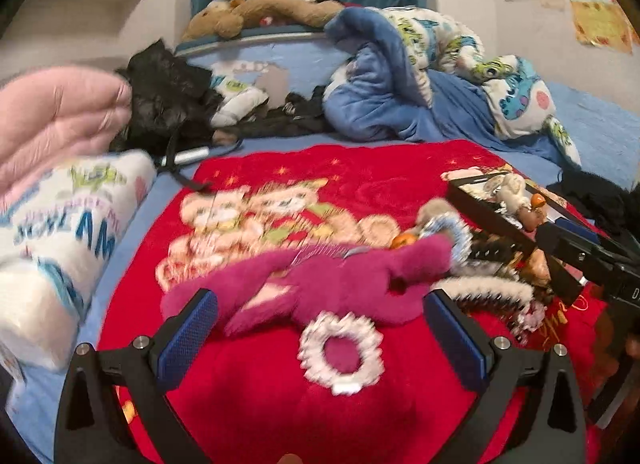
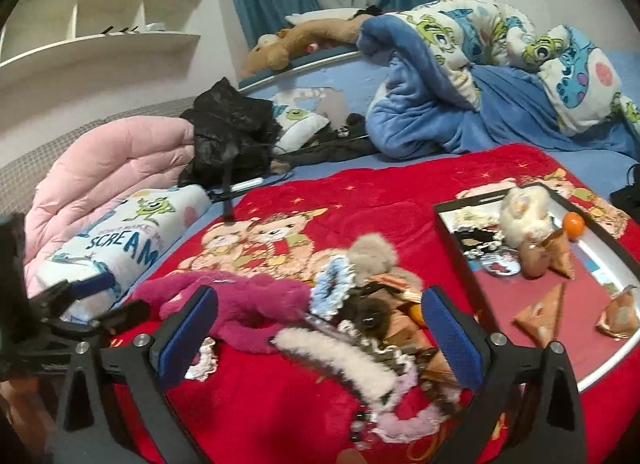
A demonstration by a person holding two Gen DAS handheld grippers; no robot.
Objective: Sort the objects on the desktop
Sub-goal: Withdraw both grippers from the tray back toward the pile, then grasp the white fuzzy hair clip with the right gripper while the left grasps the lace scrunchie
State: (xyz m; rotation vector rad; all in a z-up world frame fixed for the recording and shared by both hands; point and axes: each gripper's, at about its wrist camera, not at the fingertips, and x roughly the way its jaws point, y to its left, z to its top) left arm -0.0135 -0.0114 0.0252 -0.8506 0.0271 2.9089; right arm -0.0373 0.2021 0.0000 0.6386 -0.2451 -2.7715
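Observation:
A pile of hair accessories lies on a red bear-print blanket (image 1: 280, 404). In the left wrist view my left gripper (image 1: 322, 338) is open, its blue pads either side of a white frilly scrunchie (image 1: 340, 348), just below a magenta plush piece (image 1: 320, 284). In the right wrist view my right gripper (image 2: 318, 338) is open over the pile: a fluffy white hair clip (image 2: 344, 356), a light blue scrunchie (image 2: 332, 288), the magenta plush (image 2: 240, 304). A black-rimmed tray (image 2: 600, 240) on the right holds a white plush toy (image 2: 524, 212), an orange ball (image 2: 574, 224) and small trinkets.
A folded pink quilt (image 2: 112, 168), a printed pillow (image 2: 120, 240) and black clothing (image 2: 228, 128) lie on the left. A rumpled blue cartoon duvet (image 2: 460, 84) and a brown plush toy (image 2: 288, 44) sit at the back. White shelves (image 2: 100, 40) stand far left.

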